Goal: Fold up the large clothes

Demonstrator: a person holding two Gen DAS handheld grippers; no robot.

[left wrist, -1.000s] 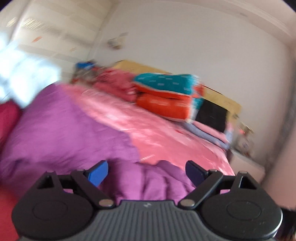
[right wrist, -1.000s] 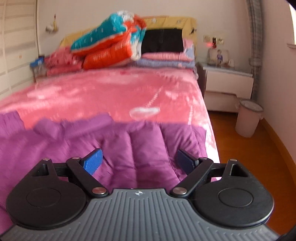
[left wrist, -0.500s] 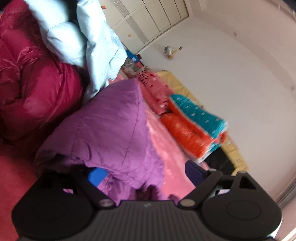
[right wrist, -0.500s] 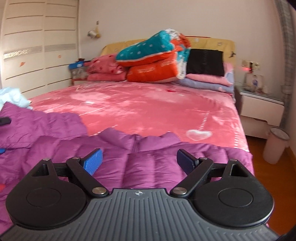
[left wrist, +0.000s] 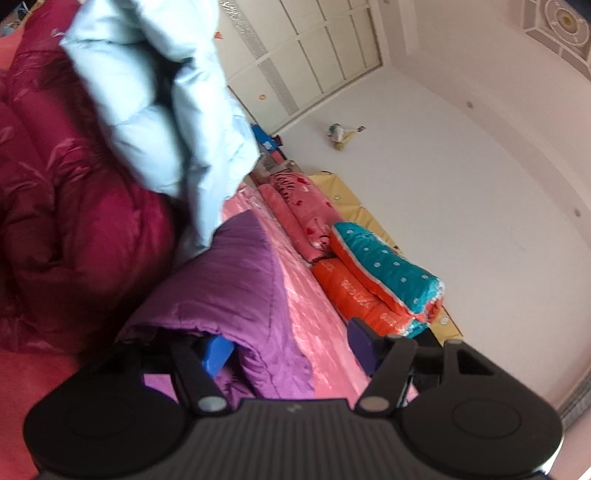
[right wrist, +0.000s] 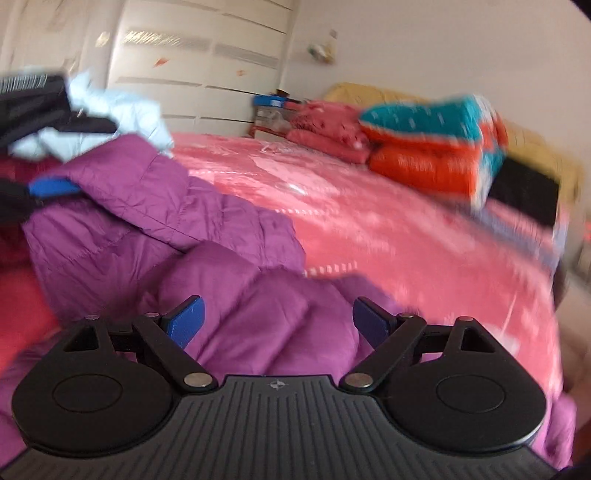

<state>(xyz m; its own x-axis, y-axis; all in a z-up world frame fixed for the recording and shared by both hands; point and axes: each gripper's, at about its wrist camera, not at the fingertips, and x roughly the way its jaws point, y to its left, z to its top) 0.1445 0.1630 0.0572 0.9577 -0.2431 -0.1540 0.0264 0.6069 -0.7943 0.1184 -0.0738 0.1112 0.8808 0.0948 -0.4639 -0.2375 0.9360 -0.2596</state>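
Room: a bedroom with white walls, a cream panelled wardrobe (right wrist: 207, 62) along one side and a small ornament hung on the wall (left wrist: 341, 133).
Surface: a bed under a shiny pink bedspread (right wrist: 388, 229), with a yellow headboard (right wrist: 373, 92) at the far end.
Task garment: a purple quilted down jacket (right wrist: 229, 266) lies at the near end of the bedspread, bunched, one padded edge lifted and folded up at the side.
Bedding at the head: a teal dotted quilt (left wrist: 384, 262) stacked on an orange one (left wrist: 354, 291), a folded pink blanket (left wrist: 306, 206) beside them, and a black cushion (right wrist: 524, 192) against the headboard.
Other clothes: a dark red padded jacket (left wrist: 74, 206) heaped beside the purple one, and a pale blue down jacket (left wrist: 162, 110) on top of it, blurred and filling the upper left-wrist view.
Left gripper (left wrist: 288, 345): jaws have just been closing; a fold of the purple jacket lies between them, draped over the blue pad of one finger, while the other pad stands clear of the cloth over the bedspread, so no clamp yet.
Right gripper (right wrist: 277, 321): jaws apart, low over the purple jacket, nothing between the pads.
Only in the right-wrist view: the left gripper from outside, its blue pad (right wrist: 51, 186) tucked at the lifted edge; this picture is smeared by motion.
Only in the left-wrist view: the moulded ceiling (left wrist: 554, 26) and the full heap of red and pale blue jackets.
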